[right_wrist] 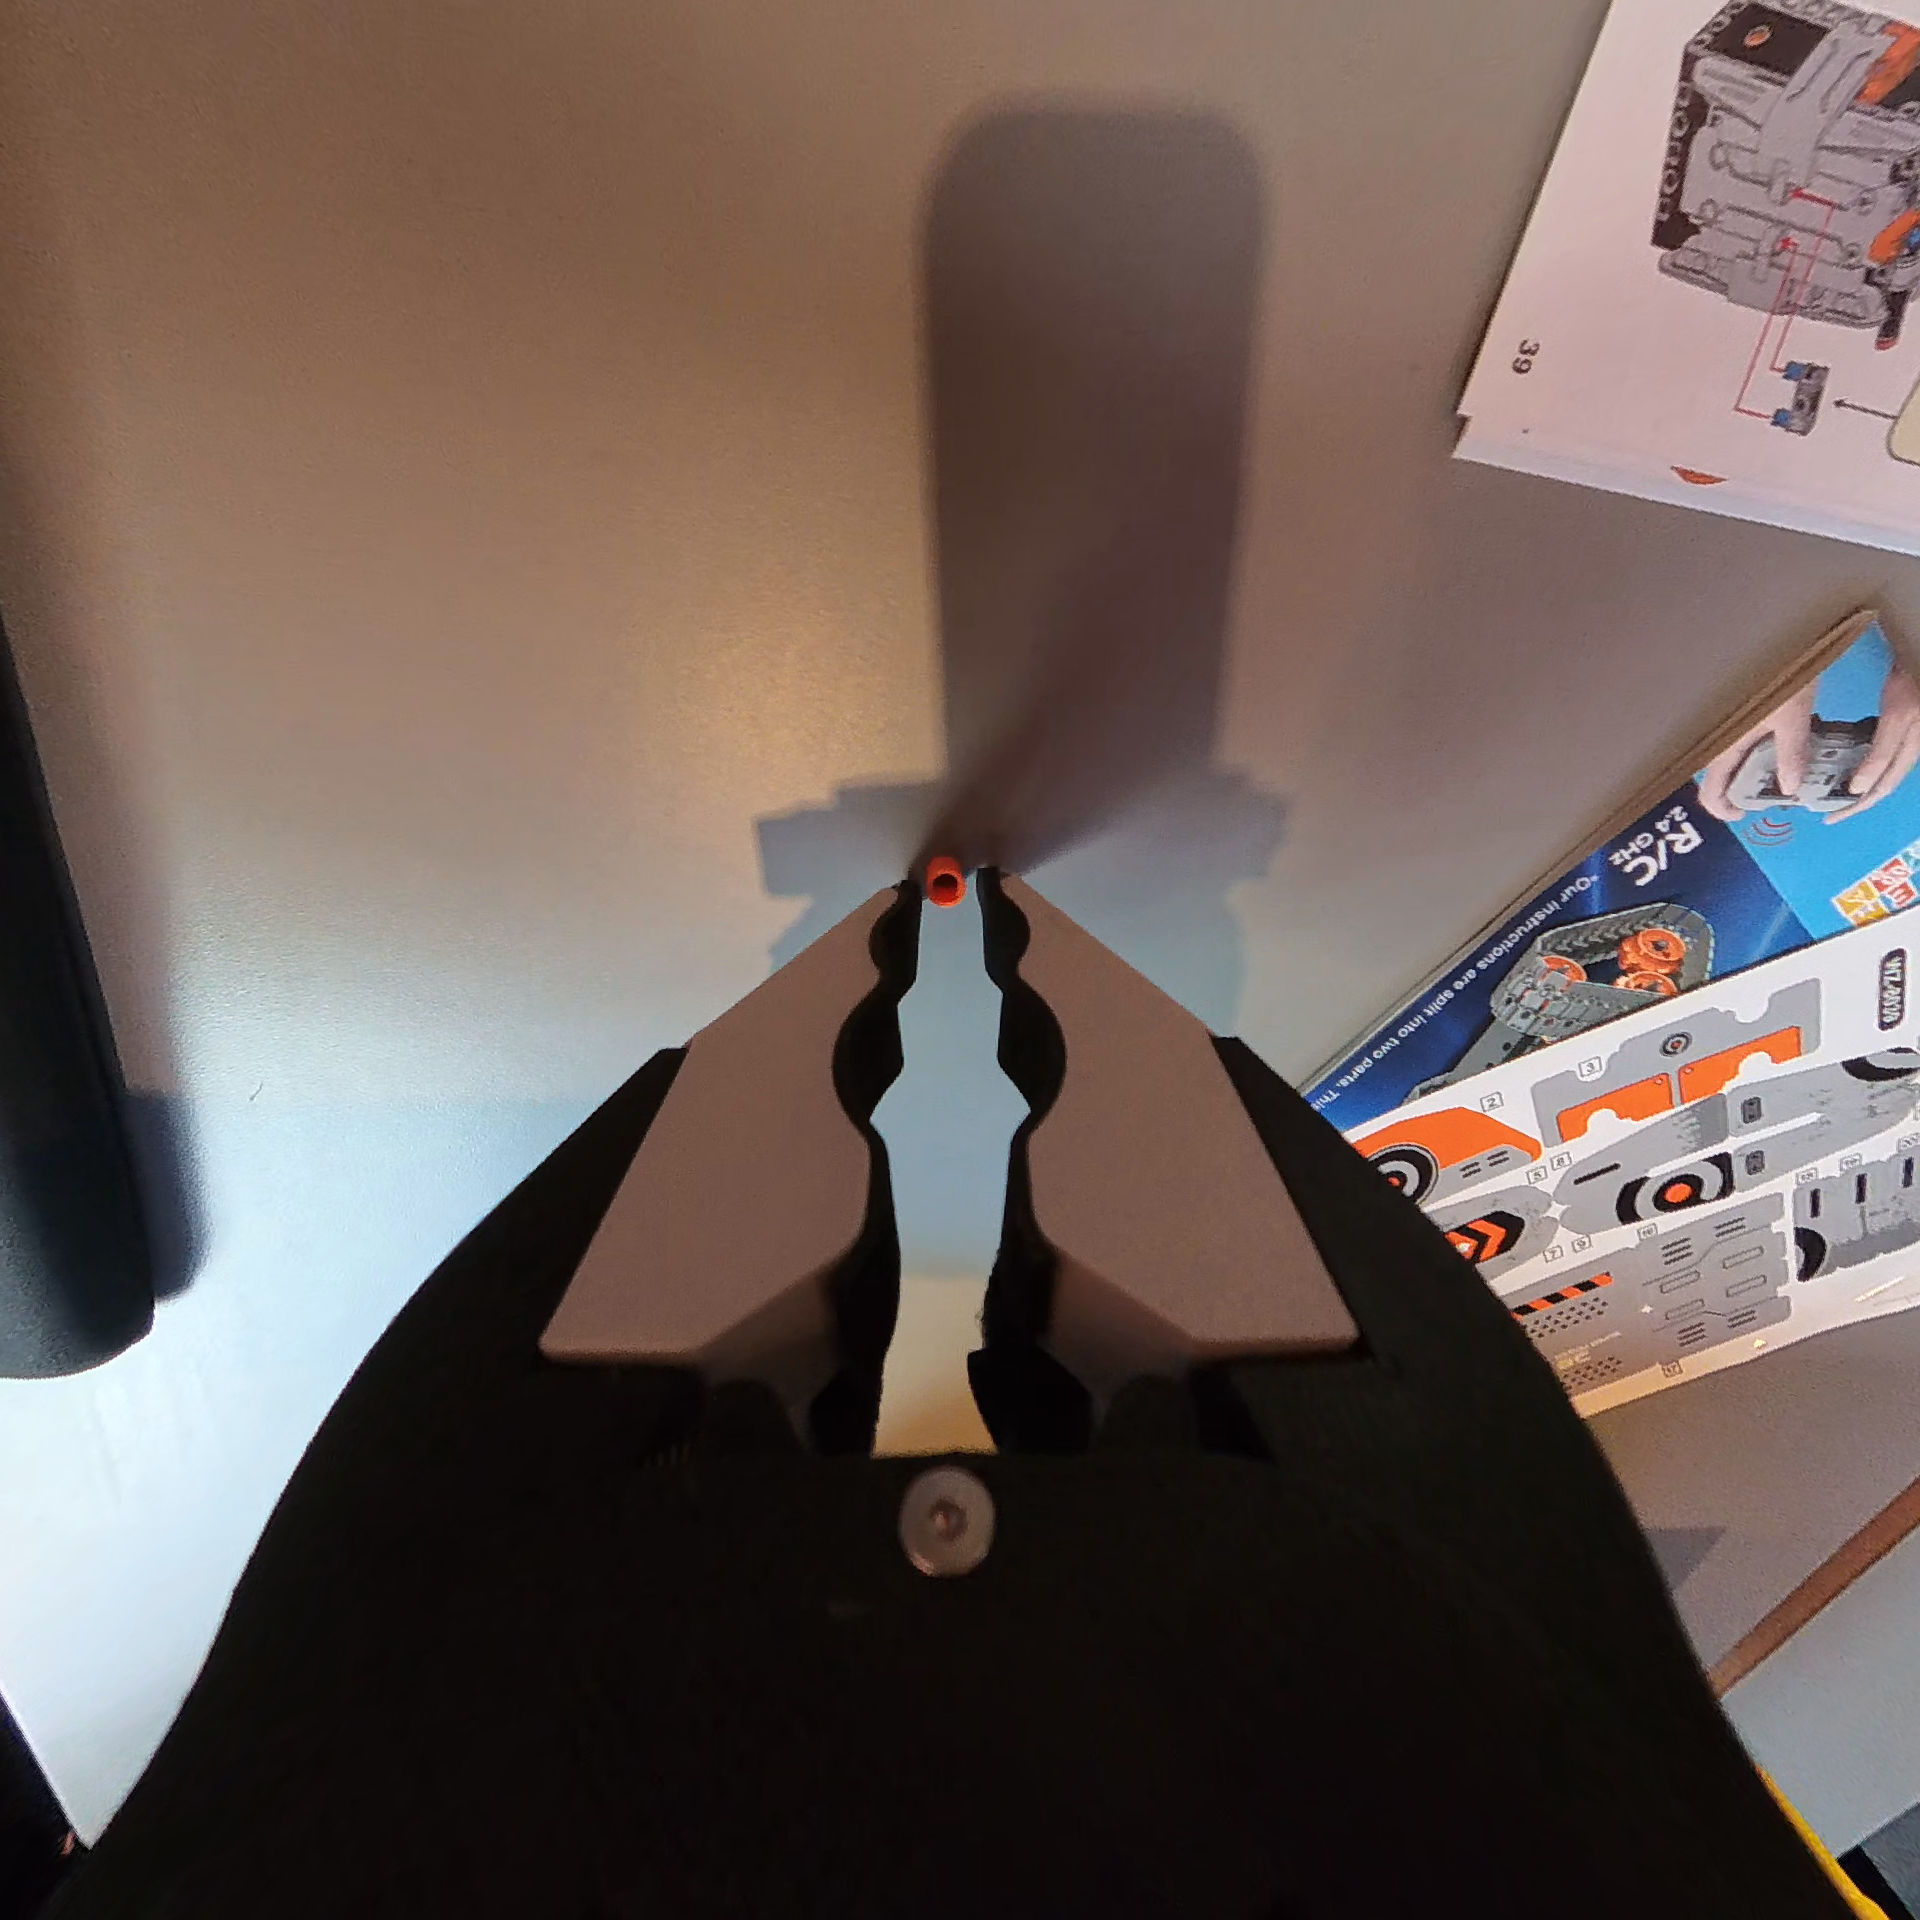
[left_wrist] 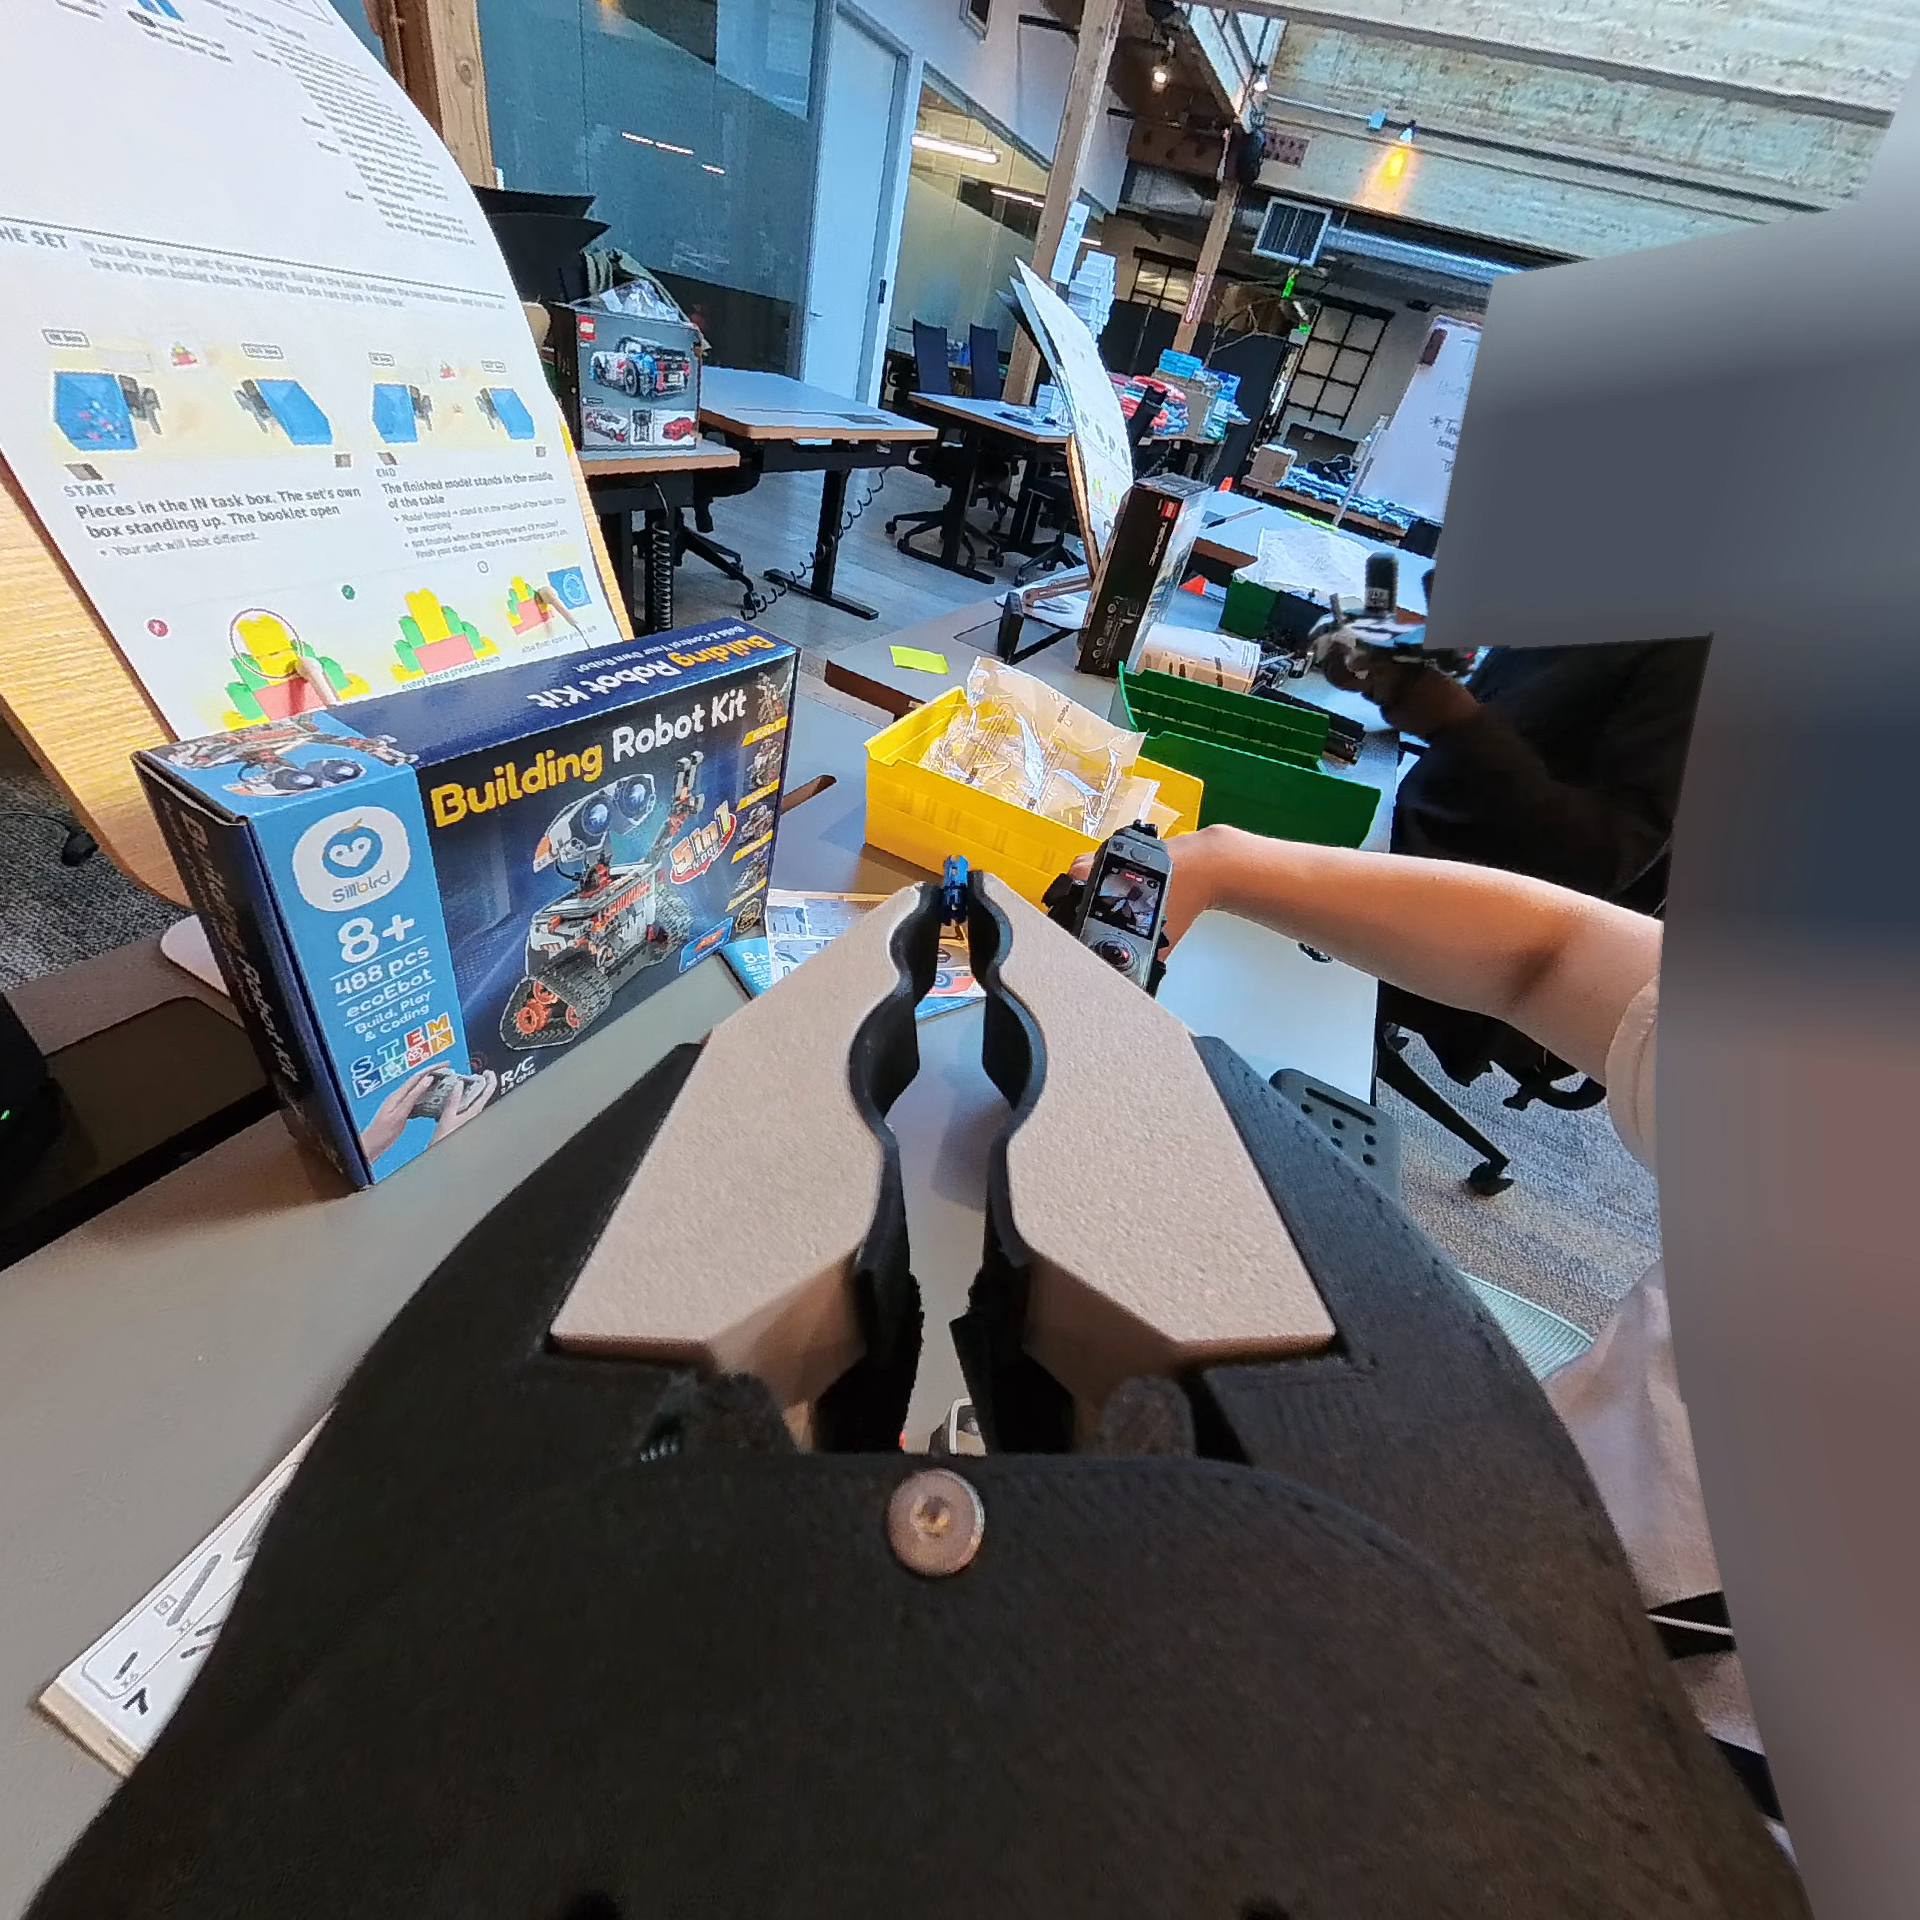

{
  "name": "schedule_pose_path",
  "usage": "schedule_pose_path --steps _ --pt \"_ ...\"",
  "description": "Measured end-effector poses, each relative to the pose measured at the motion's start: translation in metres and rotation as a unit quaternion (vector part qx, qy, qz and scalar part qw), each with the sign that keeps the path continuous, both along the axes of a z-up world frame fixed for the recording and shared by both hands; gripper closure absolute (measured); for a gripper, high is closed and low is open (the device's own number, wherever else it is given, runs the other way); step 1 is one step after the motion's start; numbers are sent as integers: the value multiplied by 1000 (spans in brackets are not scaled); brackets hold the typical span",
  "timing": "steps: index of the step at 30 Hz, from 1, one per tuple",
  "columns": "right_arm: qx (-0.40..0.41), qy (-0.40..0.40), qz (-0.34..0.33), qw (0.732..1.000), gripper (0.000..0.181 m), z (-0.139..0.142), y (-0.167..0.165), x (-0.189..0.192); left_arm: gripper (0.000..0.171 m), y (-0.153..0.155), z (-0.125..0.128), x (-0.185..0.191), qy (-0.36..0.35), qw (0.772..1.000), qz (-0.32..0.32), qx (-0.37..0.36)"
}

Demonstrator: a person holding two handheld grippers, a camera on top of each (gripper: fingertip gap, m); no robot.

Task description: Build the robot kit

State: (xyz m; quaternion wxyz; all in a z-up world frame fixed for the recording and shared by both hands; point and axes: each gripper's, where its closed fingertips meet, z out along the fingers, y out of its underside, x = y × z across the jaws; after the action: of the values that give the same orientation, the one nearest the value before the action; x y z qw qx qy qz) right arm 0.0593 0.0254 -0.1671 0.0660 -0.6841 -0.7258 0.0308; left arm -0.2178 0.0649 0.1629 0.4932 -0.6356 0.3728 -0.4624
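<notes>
Your left gripper (left_wrist: 954, 896) was clamped on a small blue plastic building pin (left_wrist: 954, 883), pinched right at the fingertips and standing up between them, held above the grey table (left_wrist: 156, 1403). Your right gripper (right_wrist: 943, 883) was closed on a small orange plastic tube piece (right_wrist: 943, 881), also at the very tips, its open end facing the camera, with the bare grey tabletop and the gripper's shadow beyond it.

Just past the blue pin, in the left wrist view, the right gripper's camera housing (left_wrist: 1122, 914) showed with your forearm (left_wrist: 1403, 935) reaching in from the right edge. Beneath the tips a printed booklet (left_wrist: 810, 935) lay flat on the table. Left of it stood a blue cardboard robot-kit box (left_wrist: 468, 883), upright near the table's back-left edge, and behind that leaned a large white instruction board (left_wrist: 260, 364). Toward the table's far right edge sat a yellow plastic bin (left_wrist: 966, 810) holding clear bags of parts (left_wrist: 1039, 738), with green plastic bins (left_wrist: 1247, 758) beyond it. An open white instruction page (left_wrist: 145, 1652) lay at the near-left edge.

In the right wrist view, a white instruction page with an assembly drawing (right_wrist: 1714, 260) lay at the upper right, and below it a sticker sheet in grey and orange (right_wrist: 1662, 1174) rested on a blue printed booklet (right_wrist: 1662, 883).
</notes>
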Motion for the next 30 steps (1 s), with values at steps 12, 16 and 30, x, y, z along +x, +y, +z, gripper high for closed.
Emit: schedule_pose_path --steps 12,16,30 --pt "-2 9 -5 1000 171 1 -2 -2 168 1 -2 0 6 1000 2 -4" --pt "-2 12 -7 1000 173 1 -1 -2 169 1 -3 1 7 1000 1 -5" --pt "3 10 -12 1000 172 1 0 -2 168 1 -4 2 10 1000 0 -7"
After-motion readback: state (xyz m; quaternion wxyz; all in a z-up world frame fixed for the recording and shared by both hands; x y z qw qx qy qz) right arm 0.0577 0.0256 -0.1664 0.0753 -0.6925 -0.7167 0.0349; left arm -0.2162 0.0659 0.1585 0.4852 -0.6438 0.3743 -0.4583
